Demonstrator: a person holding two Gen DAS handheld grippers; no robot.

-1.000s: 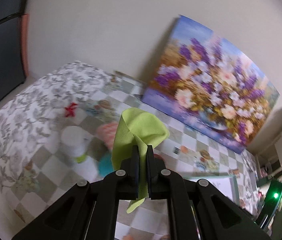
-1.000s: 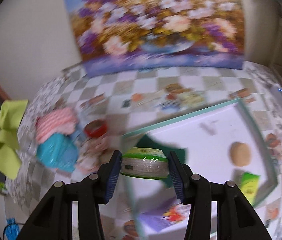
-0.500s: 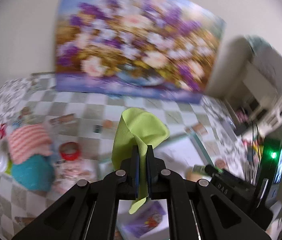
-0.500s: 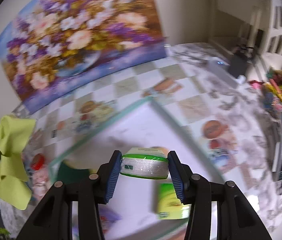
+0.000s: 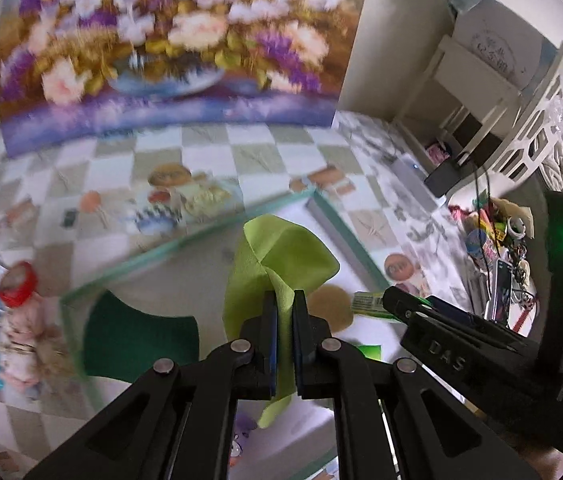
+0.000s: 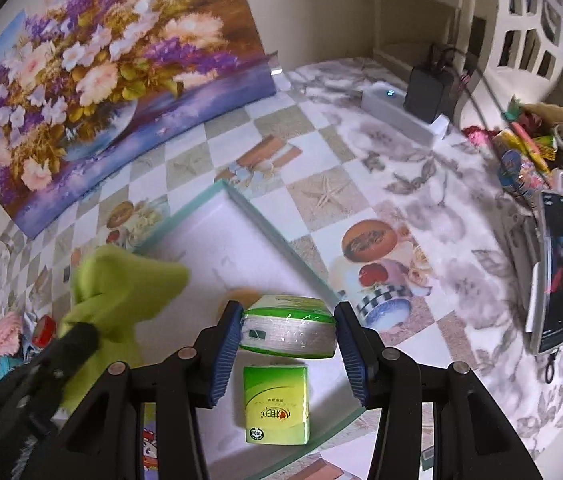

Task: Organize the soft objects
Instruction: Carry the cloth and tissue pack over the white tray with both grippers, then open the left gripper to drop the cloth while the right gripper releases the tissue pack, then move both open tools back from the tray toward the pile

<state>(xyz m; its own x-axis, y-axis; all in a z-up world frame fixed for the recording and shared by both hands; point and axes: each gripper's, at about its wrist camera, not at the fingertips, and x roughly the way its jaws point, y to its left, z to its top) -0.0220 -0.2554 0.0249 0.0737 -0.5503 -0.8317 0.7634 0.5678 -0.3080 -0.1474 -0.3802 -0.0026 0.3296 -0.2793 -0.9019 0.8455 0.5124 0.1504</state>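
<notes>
Both grippers clamped: cloth [image 5: 277, 268], tissue pack [image 6: 288, 332].

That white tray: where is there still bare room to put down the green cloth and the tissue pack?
The white tray is bare toward its far corner. The near half is crowded: dark green cloth, tan round pad, tissue pack lying flat.

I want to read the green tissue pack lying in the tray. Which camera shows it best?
The right wrist view: the tissue pack lies flat, label showing, on the tray. In the left wrist view, only a sliver shows beside the right hand-held gripper.
</notes>
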